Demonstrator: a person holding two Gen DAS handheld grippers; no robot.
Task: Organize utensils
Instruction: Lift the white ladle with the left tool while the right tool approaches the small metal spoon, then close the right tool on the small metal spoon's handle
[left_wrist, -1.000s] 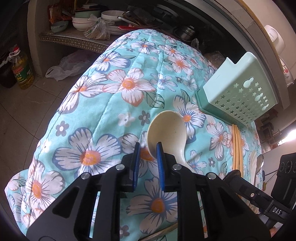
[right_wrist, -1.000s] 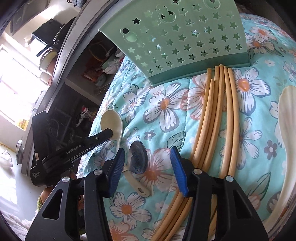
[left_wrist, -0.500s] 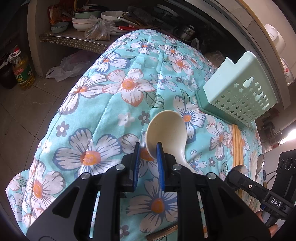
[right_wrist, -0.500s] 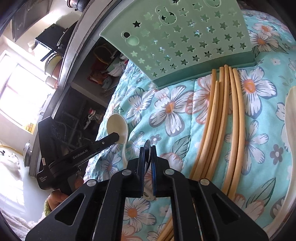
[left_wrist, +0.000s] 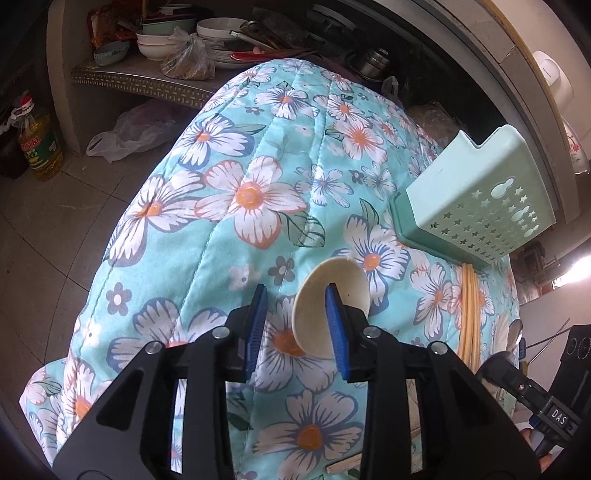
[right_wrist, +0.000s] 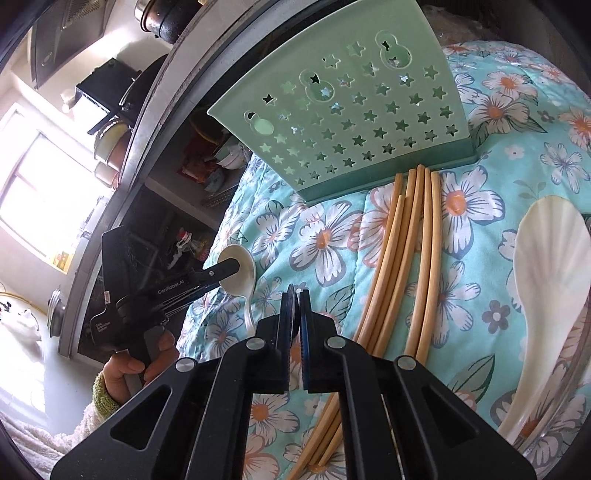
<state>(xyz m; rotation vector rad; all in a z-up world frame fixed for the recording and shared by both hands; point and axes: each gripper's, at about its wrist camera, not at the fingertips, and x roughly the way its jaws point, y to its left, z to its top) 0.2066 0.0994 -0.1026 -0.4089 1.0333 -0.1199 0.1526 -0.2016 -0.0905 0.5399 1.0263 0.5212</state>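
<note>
Item: metal spoon (right_wrist: 293, 314), clamped bowl-first between the pads of the right gripper (right_wrist: 295, 317), raised just above the floral quilt (right_wrist: 325, 236); its handle is hidden, so its long axis cannot be read. Left gripper (left_wrist: 295, 317) jaws opening around the cream ladle (left_wrist: 328, 291). Risk: an edge-on pinch on the smooth bowl may let the spoon pivot or slip before it reaches the green holder (right_wrist: 351, 122).

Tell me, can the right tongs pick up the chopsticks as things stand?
Probably not yet: the right tongs are shut on a metal spoon. The chopsticks lie uncovered just beside them.
</note>
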